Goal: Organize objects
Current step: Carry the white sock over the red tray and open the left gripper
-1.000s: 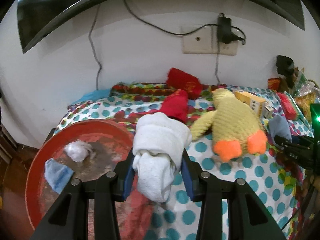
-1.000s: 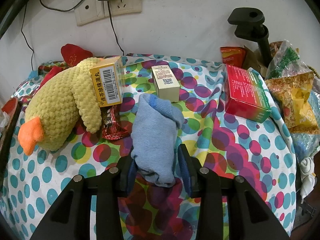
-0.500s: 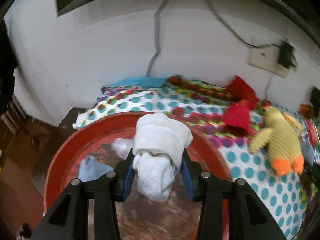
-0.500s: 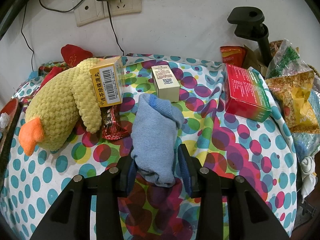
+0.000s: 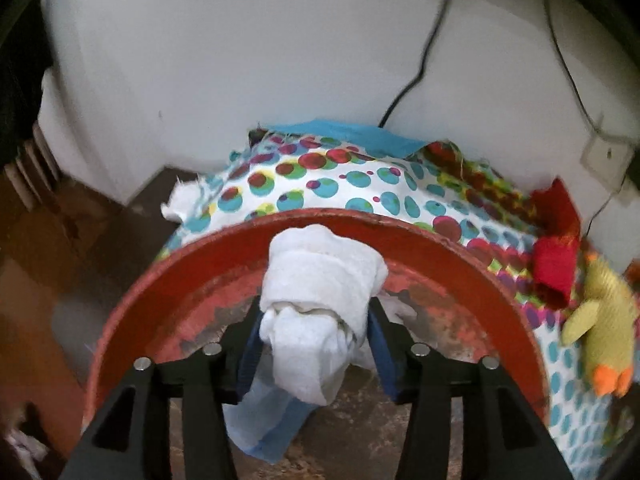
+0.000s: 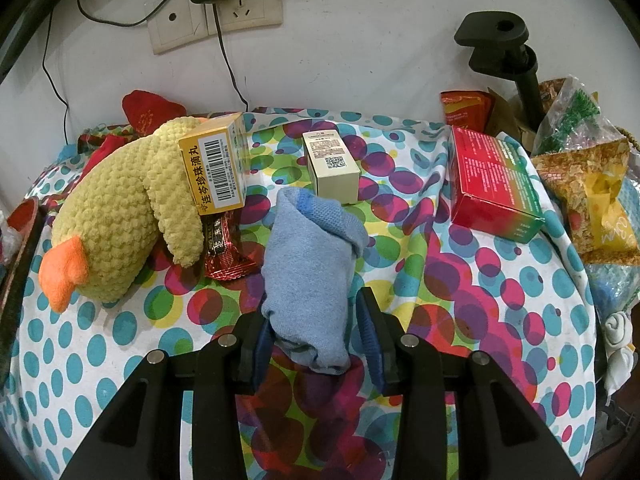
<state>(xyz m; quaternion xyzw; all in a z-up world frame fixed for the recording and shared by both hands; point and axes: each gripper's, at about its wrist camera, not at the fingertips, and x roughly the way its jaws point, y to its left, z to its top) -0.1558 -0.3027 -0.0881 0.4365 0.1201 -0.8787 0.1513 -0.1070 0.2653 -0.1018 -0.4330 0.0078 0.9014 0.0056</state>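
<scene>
My left gripper (image 5: pixel 314 344) is shut on a rolled white sock (image 5: pixel 318 304) and holds it over the round red tray (image 5: pixel 460 256). A light blue cloth (image 5: pixel 268 420) lies in the tray under the sock, and a white cloth scrap (image 5: pixel 396 308) lies behind the right finger. My right gripper (image 6: pixel 316 340) straddles a rolled blue sock (image 6: pixel 310 264) that lies on the dotted tablecloth (image 6: pixel 480 300). Its jaws stand close on both sides of the sock; the right pad shows a small gap.
A yellow plush duck (image 6: pixel 120 208), a yellow box (image 6: pixel 216 172), a red wrapper (image 6: pixel 226 256), a cream box (image 6: pixel 332 166) and a red box (image 6: pixel 492 184) lie around the blue sock. Snack bags (image 6: pixel 592 184) stand at the right. A red sock (image 5: pixel 556 264) lies beside the tray.
My left gripper has carried the white sock to the left, from over the tablecloth to over the red tray. The right gripper and the blue sock have not moved.
</scene>
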